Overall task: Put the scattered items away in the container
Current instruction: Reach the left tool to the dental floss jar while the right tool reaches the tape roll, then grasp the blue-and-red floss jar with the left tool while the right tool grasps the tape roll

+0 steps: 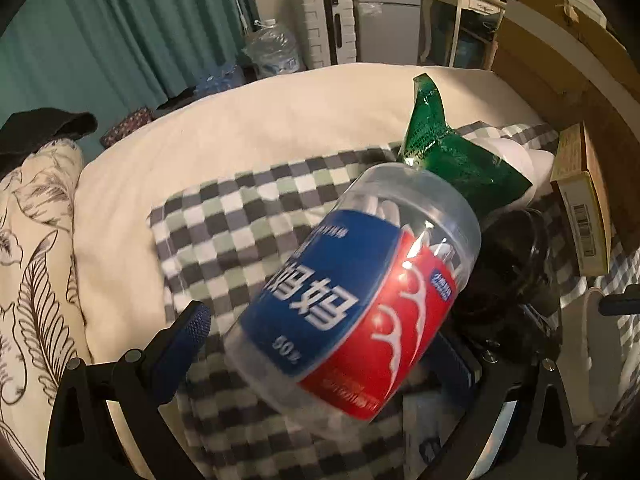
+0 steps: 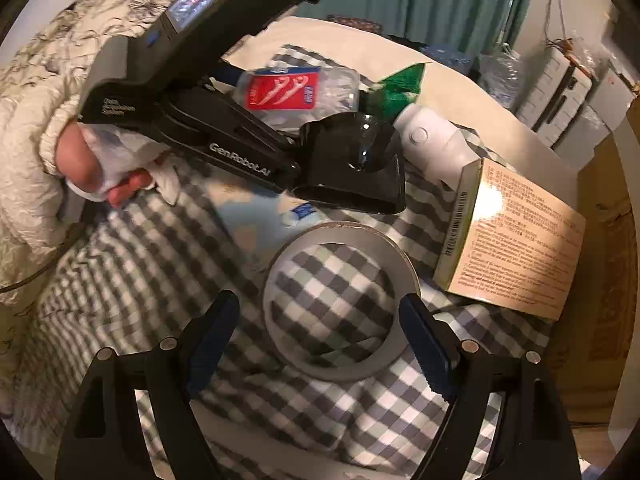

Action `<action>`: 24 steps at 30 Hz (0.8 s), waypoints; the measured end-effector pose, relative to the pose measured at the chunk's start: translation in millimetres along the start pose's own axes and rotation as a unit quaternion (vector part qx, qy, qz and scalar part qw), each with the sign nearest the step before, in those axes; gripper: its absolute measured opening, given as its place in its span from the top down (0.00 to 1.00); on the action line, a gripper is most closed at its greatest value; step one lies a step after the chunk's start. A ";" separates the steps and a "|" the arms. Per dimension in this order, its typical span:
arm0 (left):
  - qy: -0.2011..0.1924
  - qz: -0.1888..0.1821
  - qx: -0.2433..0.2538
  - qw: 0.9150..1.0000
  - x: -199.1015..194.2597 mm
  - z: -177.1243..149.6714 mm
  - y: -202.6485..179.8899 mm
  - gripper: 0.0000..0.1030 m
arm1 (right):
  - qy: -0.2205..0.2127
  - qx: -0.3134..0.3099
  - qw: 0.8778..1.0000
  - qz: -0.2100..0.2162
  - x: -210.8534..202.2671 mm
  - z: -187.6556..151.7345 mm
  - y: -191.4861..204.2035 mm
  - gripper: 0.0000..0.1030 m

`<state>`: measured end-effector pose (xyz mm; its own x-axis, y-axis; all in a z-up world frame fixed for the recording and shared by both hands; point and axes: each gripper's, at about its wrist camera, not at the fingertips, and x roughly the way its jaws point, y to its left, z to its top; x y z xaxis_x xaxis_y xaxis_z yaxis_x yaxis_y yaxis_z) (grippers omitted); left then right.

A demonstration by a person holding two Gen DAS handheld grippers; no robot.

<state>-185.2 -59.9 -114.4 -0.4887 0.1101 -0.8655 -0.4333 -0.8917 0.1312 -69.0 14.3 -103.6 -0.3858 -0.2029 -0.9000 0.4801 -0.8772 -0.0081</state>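
Observation:
A clear plastic jar of floss picks (image 1: pixel 352 300) with a blue and red label lies tilted between the fingers of my left gripper (image 1: pixel 320 344). The left finger (image 1: pixel 188 332) stands apart from the jar; the right finger is hidden behind it. The jar also shows in the right wrist view (image 2: pixel 296 92), next to the left gripper's body. My right gripper (image 2: pixel 324 344) is open over a roll of grey tape (image 2: pixel 340 304) lying flat on the checked blanket (image 2: pixel 120 280), with one finger on each side of it.
A green bag (image 1: pixel 440 148), a white bottle (image 2: pixel 432 140) and a beige box (image 2: pixel 516 236) lie by the cardboard container wall (image 1: pixel 560 52) on the right. A white duvet (image 1: pixel 240 128) and a patterned pillow (image 1: pixel 36 240) lie to the left.

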 end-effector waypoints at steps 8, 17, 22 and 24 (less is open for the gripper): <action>-0.031 -0.007 -0.024 0.999 -8.7 -10.4 -4.0 0.21 | 0.022 0.027 0.999 0.032 16.2 -3.6 -11.1 0.51; -0.036 -0.001 -0.069 0.997 -30.6 -28.1 -6.6 0.30 | -0.006 0.047 0.992 0.113 -13.1 -18.9 -14.3 0.88; -0.035 -0.002 -0.101 0.994 -44.7 -36.9 -4.9 0.33 | -0.038 0.050 0.991 0.117 -39.5 -28.4 -17.9 0.91; -0.036 -0.008 -0.117 0.992 -51.5 -40.5 -4.4 0.34 | -0.054 0.054 0.990 0.114 -49.5 -29.2 -20.2 0.93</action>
<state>-127.4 -79.4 -90.0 -0.5405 0.1486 -0.8281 -0.2571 -0.9664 -0.0056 -36.6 54.8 -71.7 -0.3622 -0.4418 -0.8208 0.4792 -0.8435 0.2425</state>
